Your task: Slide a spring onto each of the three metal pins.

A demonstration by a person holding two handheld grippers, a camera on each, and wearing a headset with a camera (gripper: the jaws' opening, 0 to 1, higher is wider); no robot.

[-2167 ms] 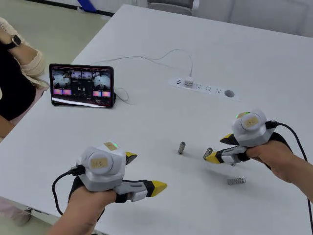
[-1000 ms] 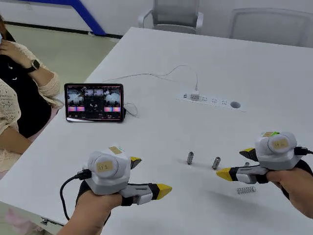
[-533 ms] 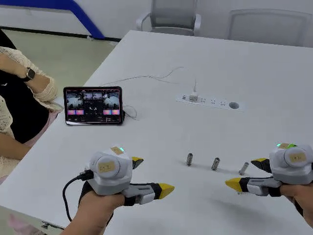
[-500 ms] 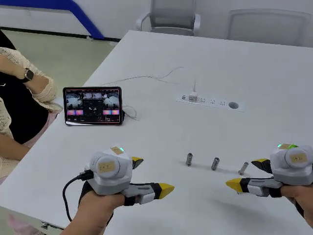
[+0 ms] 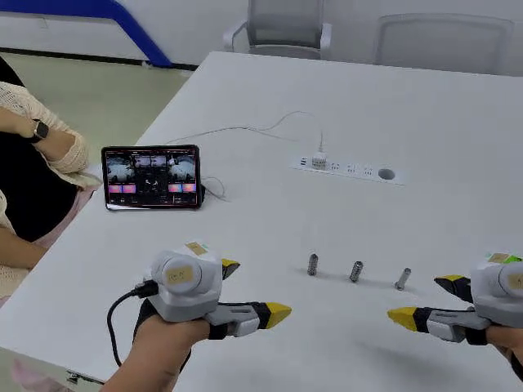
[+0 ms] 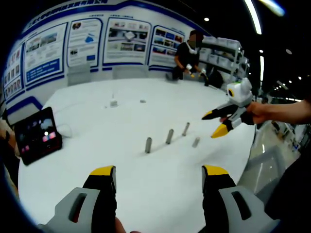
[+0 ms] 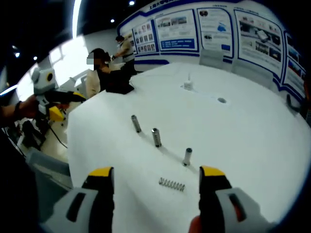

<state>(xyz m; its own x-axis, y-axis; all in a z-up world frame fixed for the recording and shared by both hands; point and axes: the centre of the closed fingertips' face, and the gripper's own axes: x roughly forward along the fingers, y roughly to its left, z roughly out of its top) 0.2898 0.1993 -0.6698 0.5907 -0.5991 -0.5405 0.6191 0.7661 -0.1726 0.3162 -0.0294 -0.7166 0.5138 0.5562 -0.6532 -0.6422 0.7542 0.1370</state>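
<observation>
1. Our left gripper (image 5: 252, 288) hovers at near left, jaws spread, empty.
2. The left pin (image 7: 136, 124) and middle pin (image 7: 156, 137) seem to carry springs.
3. The right pin (image 7: 187, 157) looks bare; the last spring (image 7: 171, 184) lies loose just beside it.
4. Our right gripper (image 5: 425, 300) hovers at near right, spread and empty; we judge one spring left to fit.

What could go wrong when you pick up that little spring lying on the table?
The spring lies flat near the nearest pin. The right gripper, fingers open, might pinch it badly and make it roll or flick away. Reaching in could also bump that pin, which looks slightly tilted.
</observation>
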